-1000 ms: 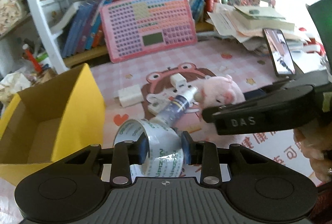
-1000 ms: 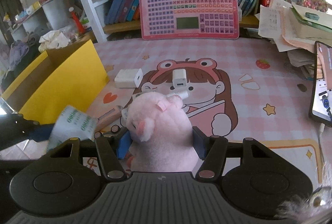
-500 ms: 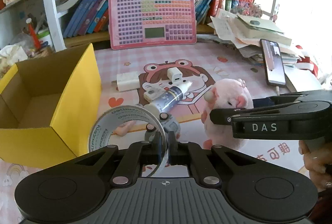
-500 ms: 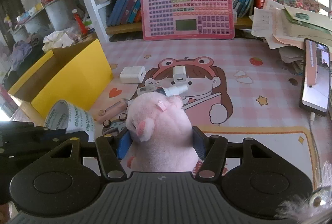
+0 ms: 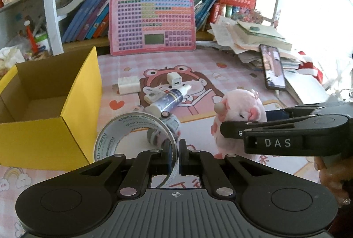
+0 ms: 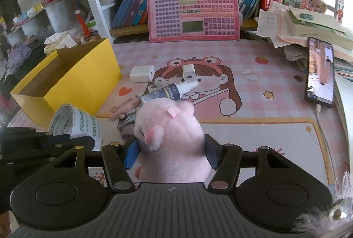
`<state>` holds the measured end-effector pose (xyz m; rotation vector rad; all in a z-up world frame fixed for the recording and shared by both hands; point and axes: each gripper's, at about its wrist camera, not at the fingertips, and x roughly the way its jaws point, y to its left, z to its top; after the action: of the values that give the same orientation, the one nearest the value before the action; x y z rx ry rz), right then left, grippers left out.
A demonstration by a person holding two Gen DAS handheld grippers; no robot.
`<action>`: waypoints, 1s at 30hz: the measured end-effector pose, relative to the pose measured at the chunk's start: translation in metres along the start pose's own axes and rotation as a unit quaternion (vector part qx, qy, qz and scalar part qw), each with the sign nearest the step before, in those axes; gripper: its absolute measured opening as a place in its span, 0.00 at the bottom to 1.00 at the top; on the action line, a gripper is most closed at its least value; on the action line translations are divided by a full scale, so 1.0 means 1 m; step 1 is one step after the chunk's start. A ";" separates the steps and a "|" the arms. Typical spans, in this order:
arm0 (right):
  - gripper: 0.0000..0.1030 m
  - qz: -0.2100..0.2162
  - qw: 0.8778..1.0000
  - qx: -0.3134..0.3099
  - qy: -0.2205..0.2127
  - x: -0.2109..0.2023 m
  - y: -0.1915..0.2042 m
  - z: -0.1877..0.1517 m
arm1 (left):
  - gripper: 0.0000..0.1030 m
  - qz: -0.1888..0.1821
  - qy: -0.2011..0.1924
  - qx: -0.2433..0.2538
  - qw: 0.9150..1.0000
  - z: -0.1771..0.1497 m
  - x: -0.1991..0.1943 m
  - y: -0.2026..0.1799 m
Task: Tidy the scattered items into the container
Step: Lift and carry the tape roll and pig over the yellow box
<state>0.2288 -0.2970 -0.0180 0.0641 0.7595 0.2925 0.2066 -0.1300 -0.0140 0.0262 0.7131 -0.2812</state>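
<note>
The left gripper [image 5: 175, 149] is pinching the wall of the clear tape roll [image 5: 132, 136], jaws pressed tight on the band, and the roll is hanging in the air just beside the near right corner of the yellow box [image 5: 79, 110]. The right gripper [image 6: 171, 152] is squeezing the pink plush pig [image 6: 169, 134] between its blue pads [image 6: 132, 154], the pig sitting upright in the grip, further right of the box than the tape.

Behind the pig, out from the box's right wall, the spray bottle [image 6: 169, 90] is lying on its side on the pink cartoon mat [image 6: 253, 105]. The two white chargers [image 6: 142, 73] are resting further back, and a small toy car [image 5: 164, 132] is sitting near the tape. The box is standing open, and its visible floor is showing bare cardboard.
</note>
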 end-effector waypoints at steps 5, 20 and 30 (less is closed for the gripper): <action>0.56 -0.028 0.999 0.008 -0.019 -0.020 0.017 -0.013 | 0.04 -0.021 -0.012 0.006 1.000 -0.013 -0.019 0.010; 0.56 -0.040 0.999 0.012 -0.016 -0.058 0.138 -0.068 | 0.04 -0.033 -0.010 -0.002 0.999 -0.071 -0.104 0.081; 0.56 -0.038 0.999 -0.002 -0.006 -0.063 0.195 -0.087 | 0.04 -0.029 -0.007 -0.005 1.000 -0.096 -0.138 0.122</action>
<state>0.0789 -0.1324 -0.0074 0.0320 0.7476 0.2210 0.0780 0.0330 -0.0065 -0.0067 0.7021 -0.3333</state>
